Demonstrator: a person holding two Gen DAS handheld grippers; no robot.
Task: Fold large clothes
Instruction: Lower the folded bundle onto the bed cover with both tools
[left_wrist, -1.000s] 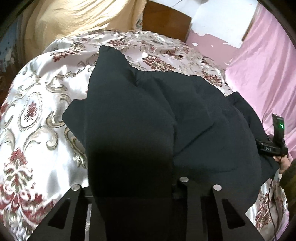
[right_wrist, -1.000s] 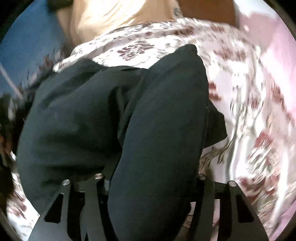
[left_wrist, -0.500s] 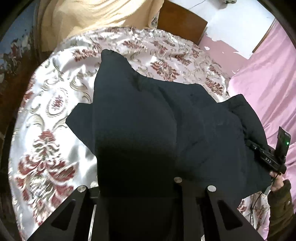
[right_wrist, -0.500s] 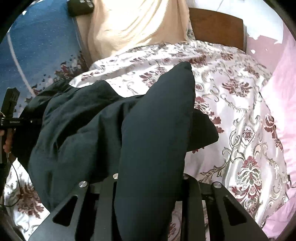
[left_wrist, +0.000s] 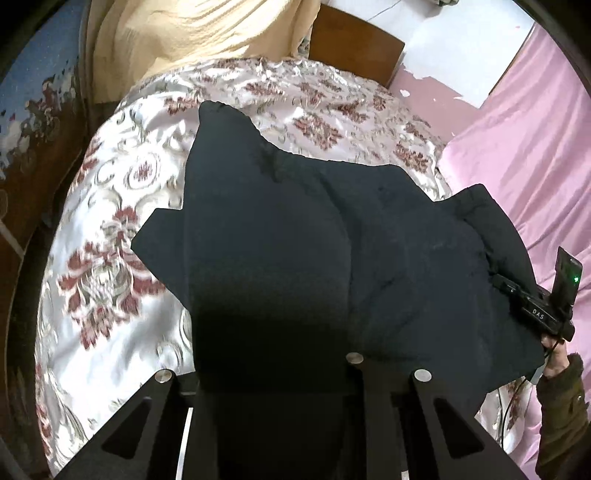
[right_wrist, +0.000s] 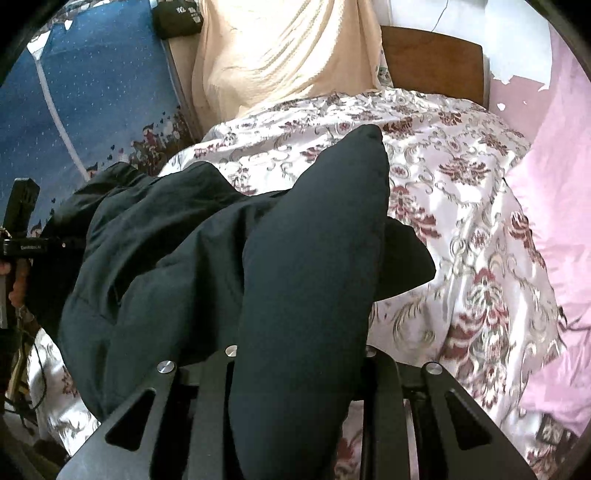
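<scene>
A large dark navy padded jacket (left_wrist: 388, 258) hangs between my two grippers above a floral satin bedspread (left_wrist: 110, 229). My left gripper (left_wrist: 273, 373) is shut on one thick sleeve-like fold of the jacket, which fills the gap between its jaws. My right gripper (right_wrist: 299, 354) is shut on another puffy fold of the jacket (right_wrist: 314, 258), which rises toward the bed head. The right gripper also shows at the right edge of the left wrist view (left_wrist: 543, 310), the left gripper at the left edge of the right wrist view (right_wrist: 22, 240). The fingertips are hidden by cloth.
A cream blanket (right_wrist: 280, 55) hangs over the wooden headboard (right_wrist: 432, 59). A pink sheet (left_wrist: 535, 155) covers the right side. A blue patterned cloth (right_wrist: 92, 92) lies at the left. A cable (right_wrist: 37, 373) trails from the left gripper.
Both grippers have risen and pulled back with the jacket, so more of the bed and headboard shows. The jacket hangs higher off the bedspread.
</scene>
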